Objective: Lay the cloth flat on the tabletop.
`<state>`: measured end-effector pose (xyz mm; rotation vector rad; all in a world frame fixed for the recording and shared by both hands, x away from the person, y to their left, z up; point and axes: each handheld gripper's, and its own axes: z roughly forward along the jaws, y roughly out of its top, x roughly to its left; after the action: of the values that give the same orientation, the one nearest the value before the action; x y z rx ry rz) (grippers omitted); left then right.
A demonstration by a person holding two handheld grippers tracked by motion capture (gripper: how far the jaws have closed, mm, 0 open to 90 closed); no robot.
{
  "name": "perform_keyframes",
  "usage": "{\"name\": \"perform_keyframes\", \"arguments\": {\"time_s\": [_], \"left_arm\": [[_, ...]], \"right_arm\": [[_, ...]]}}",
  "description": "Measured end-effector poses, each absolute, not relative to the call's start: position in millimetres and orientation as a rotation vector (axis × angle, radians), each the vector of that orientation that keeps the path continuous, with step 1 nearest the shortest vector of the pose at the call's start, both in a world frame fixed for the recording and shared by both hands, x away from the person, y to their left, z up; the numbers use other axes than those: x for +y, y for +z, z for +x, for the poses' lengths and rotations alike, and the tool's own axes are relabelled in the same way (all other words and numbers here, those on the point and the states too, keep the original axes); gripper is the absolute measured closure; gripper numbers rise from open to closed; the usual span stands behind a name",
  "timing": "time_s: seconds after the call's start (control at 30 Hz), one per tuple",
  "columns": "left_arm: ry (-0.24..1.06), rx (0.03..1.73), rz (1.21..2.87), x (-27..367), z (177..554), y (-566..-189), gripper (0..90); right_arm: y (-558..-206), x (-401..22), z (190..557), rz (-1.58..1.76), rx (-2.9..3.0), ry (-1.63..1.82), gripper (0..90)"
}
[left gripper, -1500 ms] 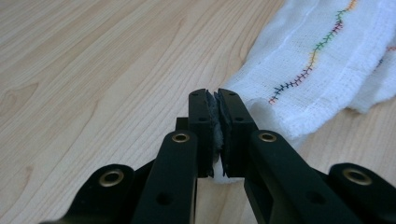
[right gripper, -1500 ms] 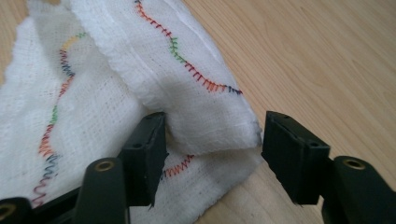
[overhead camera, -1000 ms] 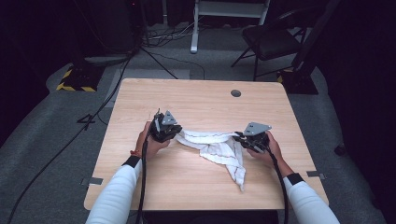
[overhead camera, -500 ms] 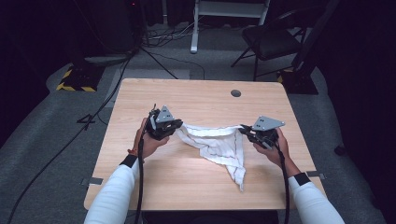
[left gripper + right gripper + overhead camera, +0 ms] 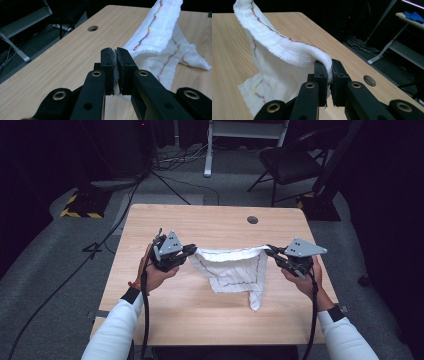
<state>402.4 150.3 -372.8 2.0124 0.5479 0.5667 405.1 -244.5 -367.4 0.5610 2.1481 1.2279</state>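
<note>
The table [image 5: 200,320] fills the middle of the high view, and above its centre my cloth [image 5: 232,270] hangs stretched between my two claws, its lower end drooping onto the wood. My left claw [image 5: 192,252], left of centre, is clamped on one corner, and my right claw [image 5: 270,251], right of centre, is clamped on the other.

One white cloth [image 5: 234,270] hangs over one wooden table [image 5: 200,320], which has one round hole [image 5: 252,220] near its far edge. Two grippers, left gripper [image 5: 190,251] and right gripper [image 5: 271,251], are there, and one chair [image 5: 287,162] stands beyond the table.
</note>
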Motion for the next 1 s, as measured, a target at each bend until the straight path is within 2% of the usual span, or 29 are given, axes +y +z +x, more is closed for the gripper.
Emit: {"name": "perform_keyframes", "arguments": {"time_s": [0.43,0.83,1.0], "left_arm": [[0.567,0.473,1.959,154,369,-345,84.1],[0.6,0.348,1.96,158,311,-320,83.9],[0.599,0.328,1.959,159,298,-315,83.7]], "right_arm": [[-341,-256,373,0.508,2.104,1.292,85.1],[-323,-271,320,0.438,2.108,1.36,85.1],[-314,-271,299,0.413,2.097,1.374,85.1]]}}
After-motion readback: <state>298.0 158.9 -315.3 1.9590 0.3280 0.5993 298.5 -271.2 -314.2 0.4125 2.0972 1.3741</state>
